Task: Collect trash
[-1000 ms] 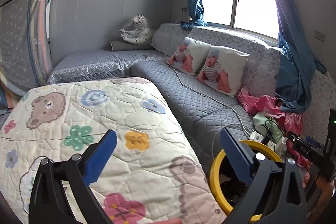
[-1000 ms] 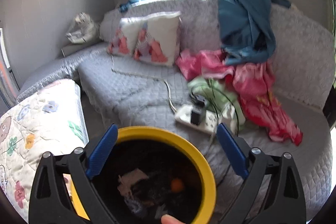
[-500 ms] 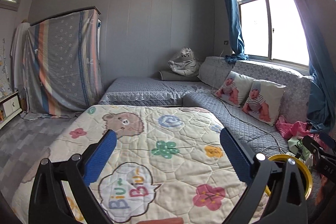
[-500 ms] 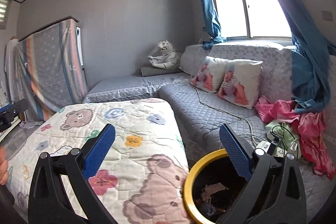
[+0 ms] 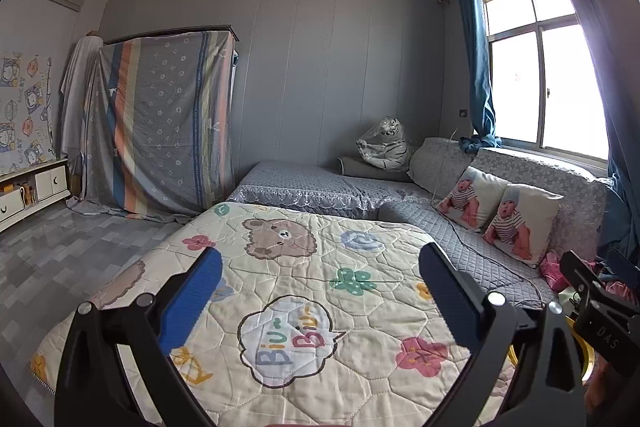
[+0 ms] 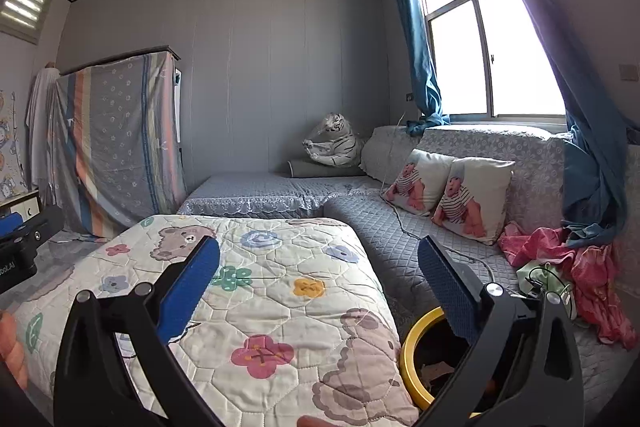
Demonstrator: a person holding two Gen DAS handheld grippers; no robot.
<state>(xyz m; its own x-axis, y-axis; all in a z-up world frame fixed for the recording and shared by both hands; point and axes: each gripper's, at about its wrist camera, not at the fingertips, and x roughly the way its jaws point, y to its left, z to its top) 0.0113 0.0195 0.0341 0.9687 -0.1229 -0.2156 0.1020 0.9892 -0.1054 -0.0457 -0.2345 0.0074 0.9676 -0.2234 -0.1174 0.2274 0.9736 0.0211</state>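
A yellow-rimmed black trash bin (image 6: 416, 355) stands on the floor between the quilted table and the sofa, with scraps of paper trash (image 6: 440, 371) inside; in the left wrist view only a sliver of its rim (image 5: 578, 355) shows at the right edge. My left gripper (image 5: 320, 291) is open and empty, held above the cartoon quilt (image 5: 304, 287). My right gripper (image 6: 318, 285) is open and empty, above the quilt's right edge (image 6: 280, 307) and the bin. No loose trash shows on the quilt.
A grey L-shaped sofa (image 6: 400, 219) holds two baby-print pillows (image 6: 452, 199), pink clothes (image 6: 560, 255), a power strip and cable. A plush tiger (image 6: 336, 143) sits in the corner. A sheet-covered cabinet (image 5: 160, 123) stands at the left, with grey tiled floor (image 5: 60, 251) in front.
Both grippers have lifted and swung left, away from the bin and sofa, and now look level across the quilt toward the far wall. Both stayed open and empty.
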